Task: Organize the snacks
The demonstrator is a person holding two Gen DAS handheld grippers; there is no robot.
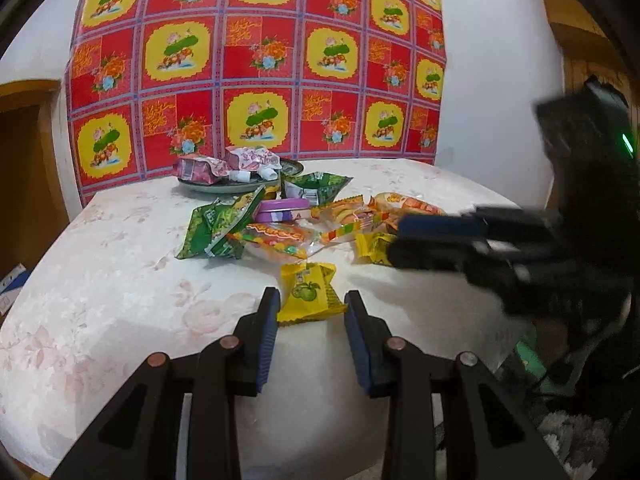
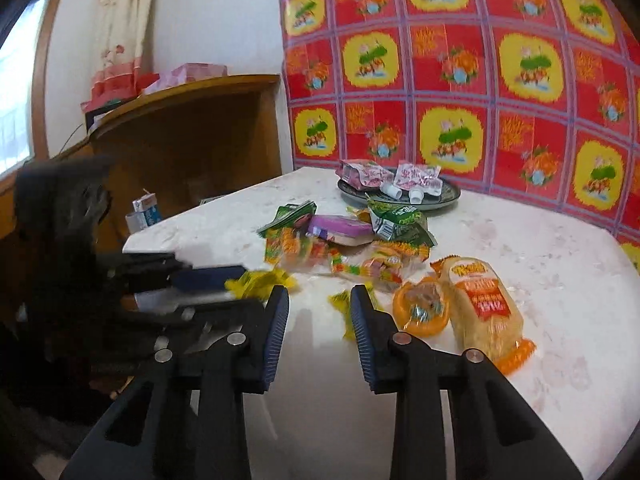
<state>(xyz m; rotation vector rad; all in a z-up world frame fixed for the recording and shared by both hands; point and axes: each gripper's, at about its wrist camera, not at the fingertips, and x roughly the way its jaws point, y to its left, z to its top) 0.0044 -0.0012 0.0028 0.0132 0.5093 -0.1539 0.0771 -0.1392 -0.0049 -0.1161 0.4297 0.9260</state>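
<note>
A pile of snack packets lies mid-table: green packets [image 1: 216, 228], gummy packets [image 1: 280, 236], a purple tub [image 1: 282, 208], an orange jelly cup [image 2: 420, 308] and an orange cake pack [image 2: 484, 304]. Two pink pouches [image 1: 248, 160] sit on the dark plate [image 1: 240, 190] at the back. My left gripper [image 1: 312, 300] is shut on a yellow apple packet [image 1: 308, 296], whose sides meet both pads. My right gripper [image 2: 319, 294] stands open low over the table. A second yellow packet [image 2: 340, 306] lies at its tips beside the right finger, with bare table showing next to the left one.
The white floral table [image 1: 120, 280] ends close to both grippers. A red and yellow cloth [image 1: 256, 60] hangs on the wall behind. A wooden cabinet [image 2: 188, 136] and a small milk carton [image 2: 144, 212] stand beyond the table's left edge.
</note>
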